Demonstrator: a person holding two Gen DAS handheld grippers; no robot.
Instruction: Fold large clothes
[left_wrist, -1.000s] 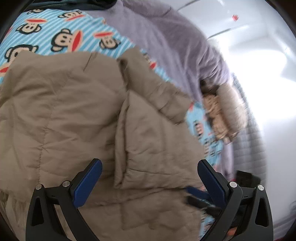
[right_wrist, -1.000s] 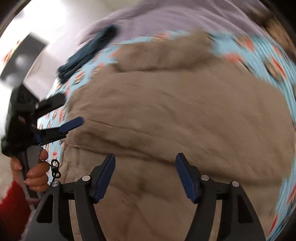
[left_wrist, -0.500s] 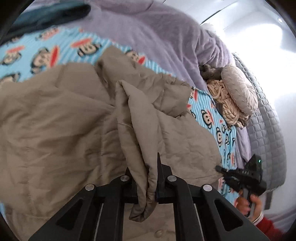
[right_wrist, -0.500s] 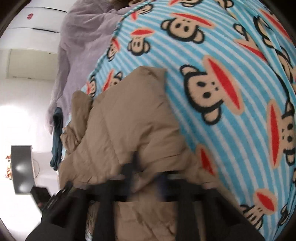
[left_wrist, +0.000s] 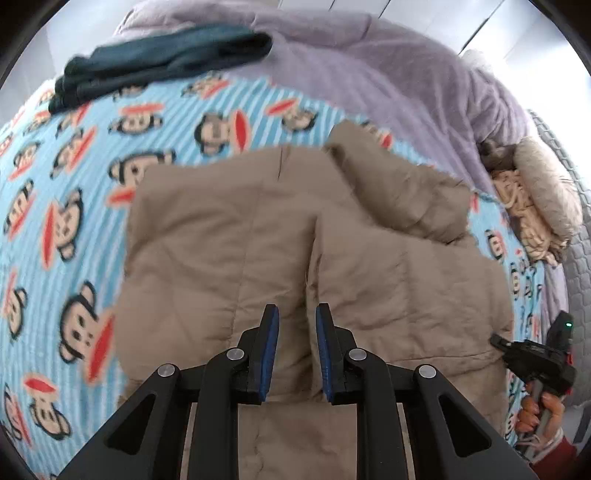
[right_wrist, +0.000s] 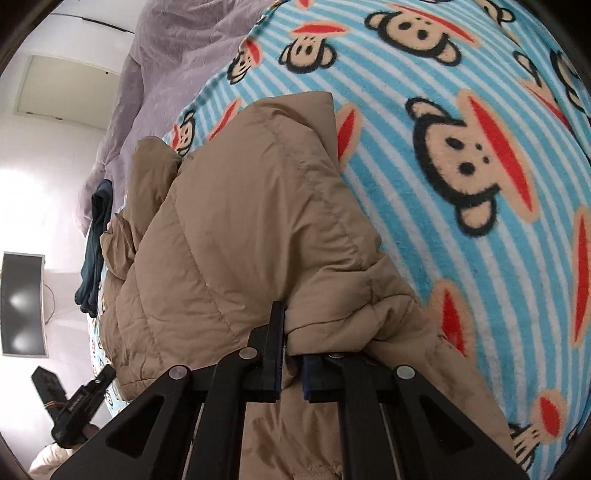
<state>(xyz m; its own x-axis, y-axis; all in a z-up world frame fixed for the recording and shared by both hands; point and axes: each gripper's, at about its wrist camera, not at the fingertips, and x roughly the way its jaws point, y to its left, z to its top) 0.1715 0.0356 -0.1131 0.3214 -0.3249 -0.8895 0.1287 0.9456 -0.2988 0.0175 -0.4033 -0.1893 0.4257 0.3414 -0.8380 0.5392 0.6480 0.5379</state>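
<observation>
A tan quilted jacket (left_wrist: 258, 236) lies folded on a blue striped monkey-print blanket (left_wrist: 66, 206). My left gripper (left_wrist: 295, 332) hovers over its near middle with the jaws a narrow gap apart and nothing between the pads. In the right wrist view my right gripper (right_wrist: 291, 347) is shut on a fold of the jacket (right_wrist: 240, 229) at its near edge, holding it slightly raised. The right gripper also shows in the left wrist view (left_wrist: 532, 358) at the jacket's right edge.
A lilac quilt (left_wrist: 369, 62) lies along the far side of the bed. A dark teal garment (left_wrist: 159, 59) lies at the far left. A beige knitted item (left_wrist: 535, 206) sits at the right. A dark monitor (right_wrist: 22, 302) stands beyond the bed.
My left gripper had closed on a jacket fold, carried it over, and has now let it go with jaws slightly apart. My right gripper closed on the jacket's edge and still holds it.
</observation>
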